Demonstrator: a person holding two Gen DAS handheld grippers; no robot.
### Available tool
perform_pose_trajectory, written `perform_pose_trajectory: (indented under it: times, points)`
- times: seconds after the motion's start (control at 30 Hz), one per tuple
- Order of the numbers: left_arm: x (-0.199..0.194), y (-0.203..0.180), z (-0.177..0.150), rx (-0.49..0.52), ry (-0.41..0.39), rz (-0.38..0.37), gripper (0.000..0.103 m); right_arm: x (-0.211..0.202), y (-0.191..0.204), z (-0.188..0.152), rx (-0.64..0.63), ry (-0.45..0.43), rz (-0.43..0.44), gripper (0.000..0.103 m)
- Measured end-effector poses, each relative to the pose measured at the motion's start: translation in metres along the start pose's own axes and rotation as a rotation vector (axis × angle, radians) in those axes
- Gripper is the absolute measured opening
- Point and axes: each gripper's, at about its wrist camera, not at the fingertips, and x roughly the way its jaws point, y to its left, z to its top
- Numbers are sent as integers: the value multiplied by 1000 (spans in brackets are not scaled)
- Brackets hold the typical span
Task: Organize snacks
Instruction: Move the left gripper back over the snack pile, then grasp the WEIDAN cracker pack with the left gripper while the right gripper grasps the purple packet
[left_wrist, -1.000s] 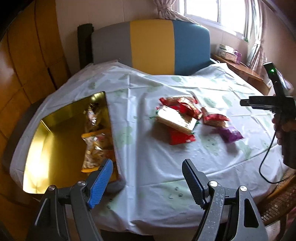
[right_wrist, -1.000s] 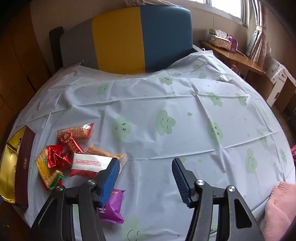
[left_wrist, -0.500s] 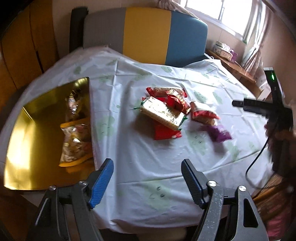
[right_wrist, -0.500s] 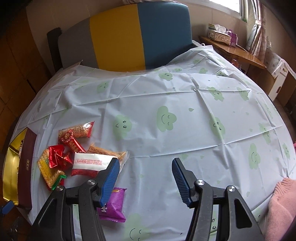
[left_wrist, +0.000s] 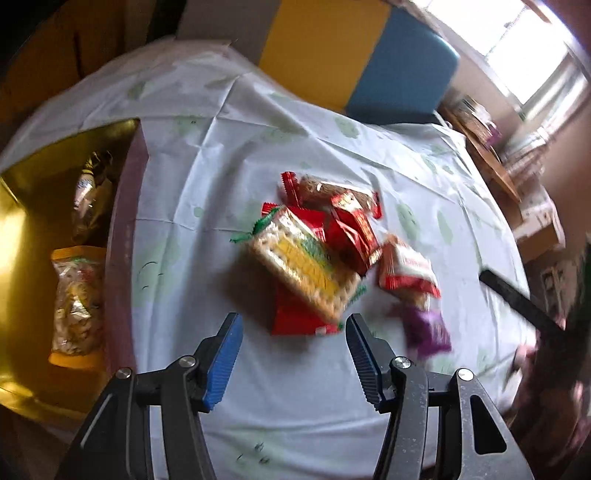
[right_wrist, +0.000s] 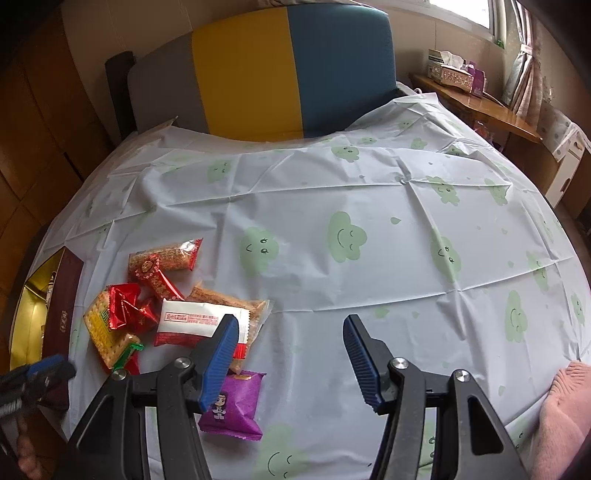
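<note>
1. Jaws of the left hand-held gripper (left_wrist: 291, 354) are closing with nothing between them; they point at the snack pile at 12 o'clock, likely narrowing to fit one packet.
2. Right hand-held gripper (right_wrist: 288, 354) hangs with jaws apart and empty, its left finger in front of the white packet (right_wrist: 195, 321); it seems parked clear of the left one's path.
3. Purple packet (right_wrist: 232, 406) lies nearest, at 7 o'clock in the right view.
4. Cracker pack (left_wrist: 303, 269) tops the pile on the tabletop (right_wrist: 369, 280), leaning on red packets (left_wrist: 351, 229), so it looks easiest to grab first.
5. Gold box (left_wrist: 29, 236), at 9 o'clock of the pile, already holds a nut bag (left_wrist: 75, 299); probably the destination.
</note>
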Motion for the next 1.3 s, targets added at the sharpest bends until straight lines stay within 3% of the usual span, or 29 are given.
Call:
perform_pose_trajectory:
  times: [0.2, 0.37, 0.53, 0.63, 0.93, 1.07, 1.17, 1.2, 1.3]
  points:
    - [28, 1, 32, -91, 29, 26, 59, 0, -1, 1, 8, 5, 10, 60]
    - [52, -7, 51, -105, 54, 78, 59, 1, -2, 2, 11, 9, 18, 60]
    - [66, -18, 59, -46, 51, 124, 63, 3, -1, 2, 9, 18, 20, 60]
    - [65, -22, 58, 24, 36, 125, 60, 4, -1, 2, 7, 23, 21, 60]
    - [29, -13, 21, 206, 8, 80, 52, 9, 0, 0, -7, 43, 17, 60]
    - [21, -7, -8, 290, 63, 57, 53, 20, 6, -6, -25, 120, 84, 60]
    - [18, -5, -22, 293, 67, 69, 54, 29, 15, -11, -59, 183, 136, 60]
    - [19, -6, -26, 301, 63, 73, 55, 33, 19, -14, -76, 204, 142, 60]
    - [19, -5, -38, 295, 64, 76, 74, 39, 30, -21, -129, 237, 140, 63]
